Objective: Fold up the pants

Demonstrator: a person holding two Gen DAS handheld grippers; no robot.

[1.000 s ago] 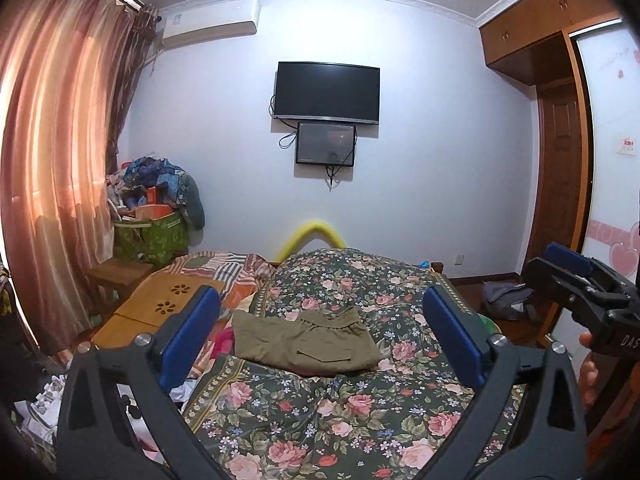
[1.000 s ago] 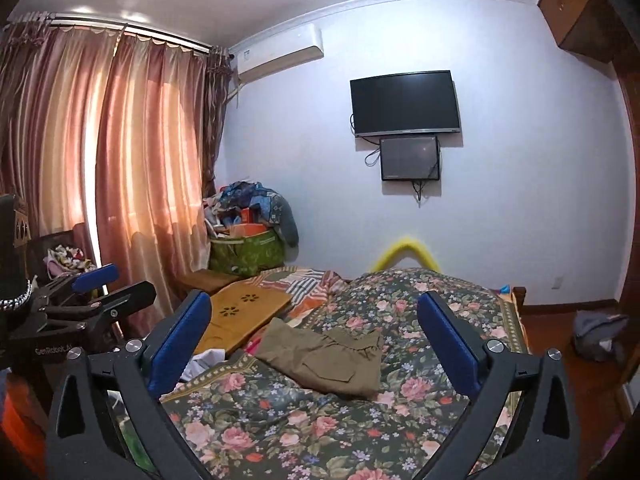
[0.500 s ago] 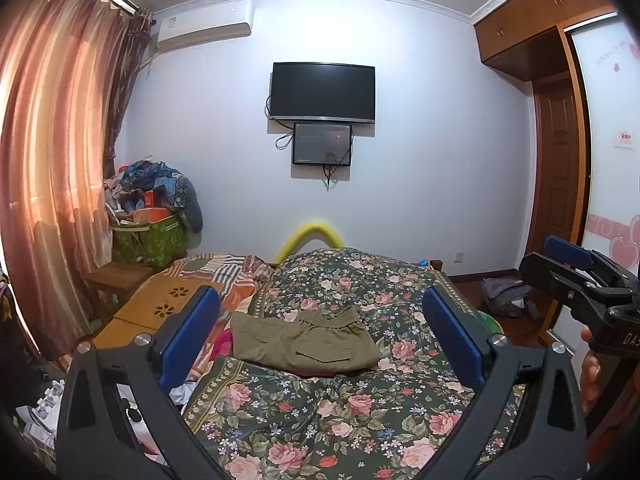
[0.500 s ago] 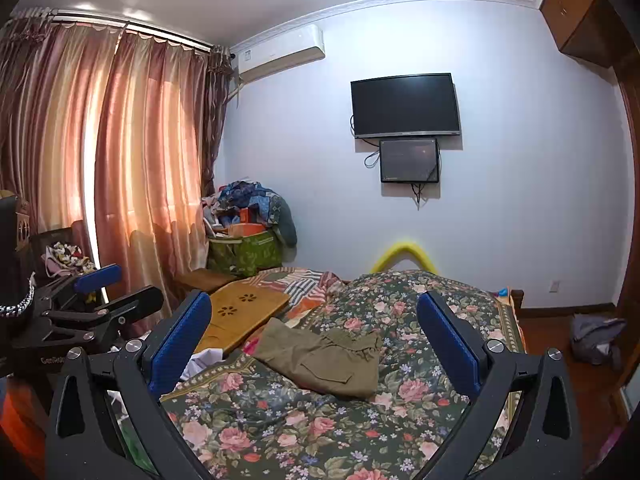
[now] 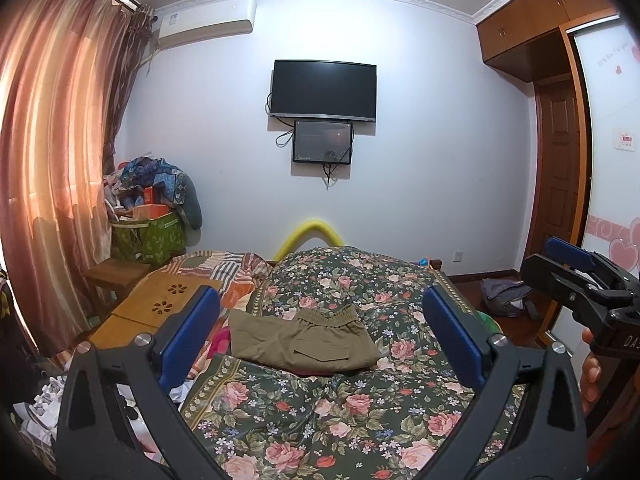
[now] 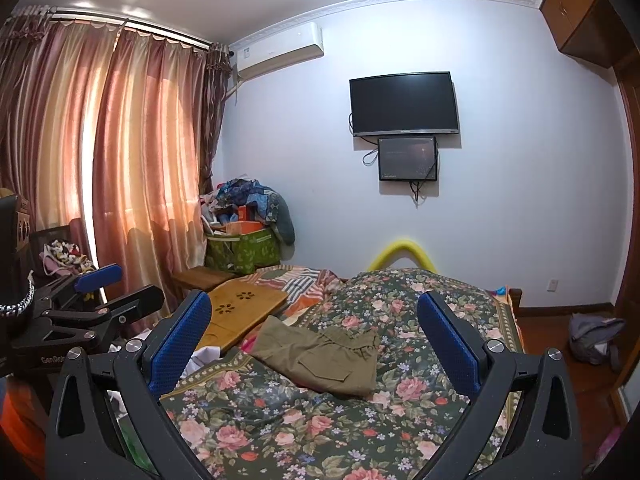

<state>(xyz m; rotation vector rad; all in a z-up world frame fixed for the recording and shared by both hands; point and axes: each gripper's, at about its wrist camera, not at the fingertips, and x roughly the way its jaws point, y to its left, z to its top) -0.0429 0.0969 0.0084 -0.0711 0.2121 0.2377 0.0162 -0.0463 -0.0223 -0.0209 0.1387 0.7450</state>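
Olive-green pants (image 5: pixel 304 339) lie folded into a compact rectangle on the floral bedspread (image 5: pixel 320 412), waistband toward the far wall; they also show in the right wrist view as pants (image 6: pixel 320 356). My left gripper (image 5: pixel 320 338) hangs open above the near end of the bed, well short of the pants, with nothing between its blue pads. My right gripper (image 6: pixel 316 346) is likewise open and held back from the pants. Each gripper shows at the edge of the other's view: the right gripper (image 5: pixel 576 276), the left gripper (image 6: pixel 100 292).
A wooden lap table (image 5: pixel 160 304) sits on the bed's left beside a striped blanket (image 5: pixel 224 268). A green bin piled with clothes (image 5: pixel 148 232) stands by the curtains (image 5: pixel 52 184). A TV (image 5: pixel 324 90) hangs on the far wall. A bag (image 5: pixel 504 296) lies on the floor.
Both views have shifted only slightly, as if the grippers drifted a little. The pants lie unchanged and both grippers stay open.
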